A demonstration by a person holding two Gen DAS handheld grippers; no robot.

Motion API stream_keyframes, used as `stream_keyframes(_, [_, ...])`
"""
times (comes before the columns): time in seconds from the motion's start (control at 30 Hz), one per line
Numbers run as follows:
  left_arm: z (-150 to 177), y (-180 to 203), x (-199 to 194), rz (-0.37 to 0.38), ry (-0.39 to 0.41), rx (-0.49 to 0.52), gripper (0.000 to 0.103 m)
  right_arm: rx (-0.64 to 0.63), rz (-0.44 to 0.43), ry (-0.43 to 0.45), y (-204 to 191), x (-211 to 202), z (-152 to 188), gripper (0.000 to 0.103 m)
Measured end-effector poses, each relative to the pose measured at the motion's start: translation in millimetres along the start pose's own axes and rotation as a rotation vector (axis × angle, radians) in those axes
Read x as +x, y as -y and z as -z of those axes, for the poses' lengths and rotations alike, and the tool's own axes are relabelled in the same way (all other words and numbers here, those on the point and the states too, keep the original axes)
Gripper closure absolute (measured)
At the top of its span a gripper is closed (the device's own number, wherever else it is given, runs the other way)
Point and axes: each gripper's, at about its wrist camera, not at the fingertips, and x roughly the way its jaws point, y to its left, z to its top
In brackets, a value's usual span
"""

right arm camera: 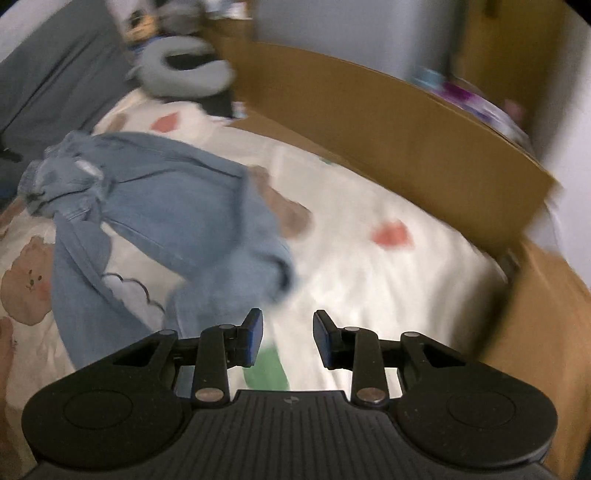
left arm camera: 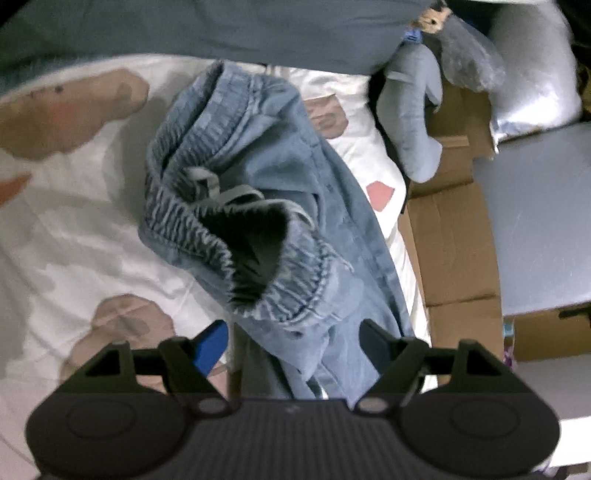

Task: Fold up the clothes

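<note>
We see one garment, a pair of light denim trousers (left arm camera: 266, 206), lying crumpled on the bed sheet (left arm camera: 74, 229), a white sheet with bear and heart prints. In the left wrist view the elastic waistband (left arm camera: 207, 236) is bunched and gaping open, with a drawstring showing inside; the waist end sits toward the middle of the bed and the legs run down along the bed's right edge, next to the cardboard boxes (left arm camera: 450, 236). In the right wrist view the legs look twisted and splayed over the sheet, one crossing the other; that view is blurred, so we cannot tell finer creases. No neat fold shows anywhere, so we judge the trousers need flattening and folding, nearly the whole job. We see no folded pile in either view. The left gripper (left arm camera: 291, 343) hovers low over the trouser fabric, pointing along the garment toward the waistband, with its blue pads spread wide and denim between them but not pinched. The right gripper (right arm camera: 288, 332) is above bare sheet just beside the leg end of the trousers, near the bed's right edge, tilted down toward the sheet, its fingers apart and holding nothing. A grey neck pillow (right arm camera: 184, 70) lies at the far corner of the bed, well apart from the trousers. A dark grey blanket (left arm camera: 221, 29) runs along the far edge.
</note>
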Motion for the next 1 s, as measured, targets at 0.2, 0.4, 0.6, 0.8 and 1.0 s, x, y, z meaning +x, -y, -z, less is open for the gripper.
stream_keyframes(0.2, [8,-19,24,0.074,0.042,-0.070,0.023,-0.142,-0.130,0.014,-39,70,-67,0.066])
stream_keyframes(0.4, [0,-23,44,0.146,0.061,-0.105,0.024,-0.246,-0.219,-0.022,-74,127,-130,0.066])
stream_keyframes(0.6, [-8,-43,45,0.263,0.057,-0.201,0.053,-0.418,-0.294,-0.021,-121,164,-200,0.066])
stream_keyframes(0.8, [-7,-60,13,0.295,0.107,-0.204,0.079,-0.495,-0.352,0.009,-163,190,-254,0.066])
stream_keyframes(1.0, [-9,-84,-29,0.289,0.217,-0.224,0.085,-0.563,-0.405,0.032,-216,210,-276,0.066])
